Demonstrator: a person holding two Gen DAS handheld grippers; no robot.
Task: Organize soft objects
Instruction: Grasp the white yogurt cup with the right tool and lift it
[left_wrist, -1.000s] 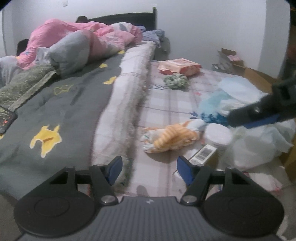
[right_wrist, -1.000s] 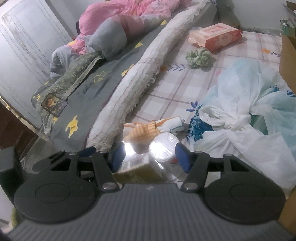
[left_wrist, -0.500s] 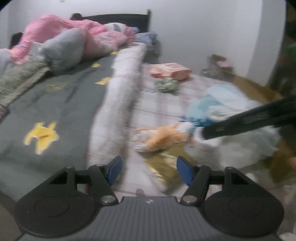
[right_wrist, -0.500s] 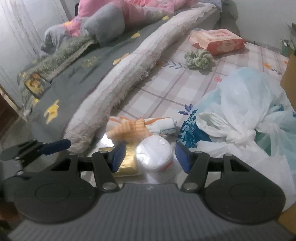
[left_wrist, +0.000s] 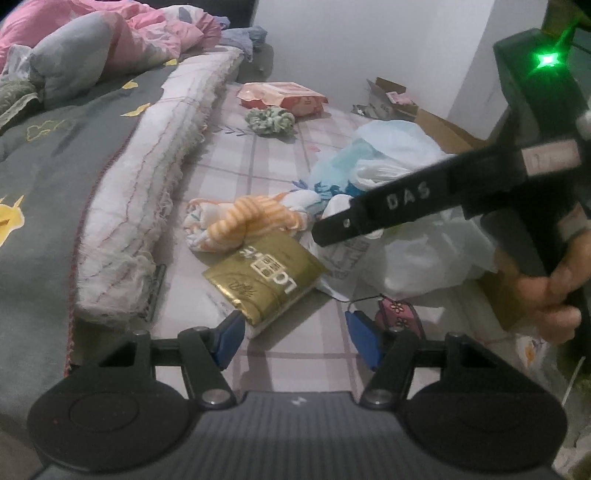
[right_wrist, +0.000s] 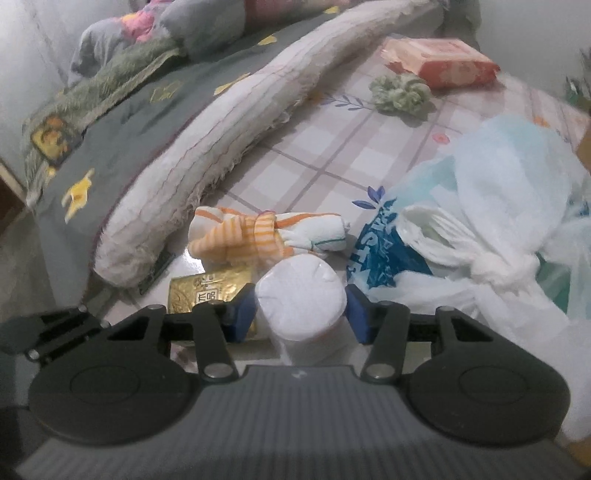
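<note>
An orange-and-white striped cloth bundle (left_wrist: 243, 223) lies on the checked sheet (left_wrist: 258, 155); it also shows in the right wrist view (right_wrist: 258, 236). A gold packet (left_wrist: 266, 278) lies just in front of it, near my open, empty left gripper (left_wrist: 295, 341). My right gripper (right_wrist: 301, 314) has its jaws on either side of a white wrapped roll (right_wrist: 301, 295), close to it; contact is not clear. The gold packet (right_wrist: 207, 291) sits left of the roll. The right gripper's body (left_wrist: 406, 195) crosses the left wrist view.
A rolled white quilt edge (left_wrist: 155, 184) and a grey duvet (left_wrist: 44, 166) fill the left. Plastic bags (right_wrist: 480, 221) are piled at right. A green scrunchie (left_wrist: 271, 120) and a pink wipes pack (left_wrist: 284, 96) lie farther back. A small pink pouch (left_wrist: 397, 314) lies near the left gripper.
The right gripper has moved forward so the white roll now sits between its jaws. The left gripper has swung right and closer to the gold packet.
</note>
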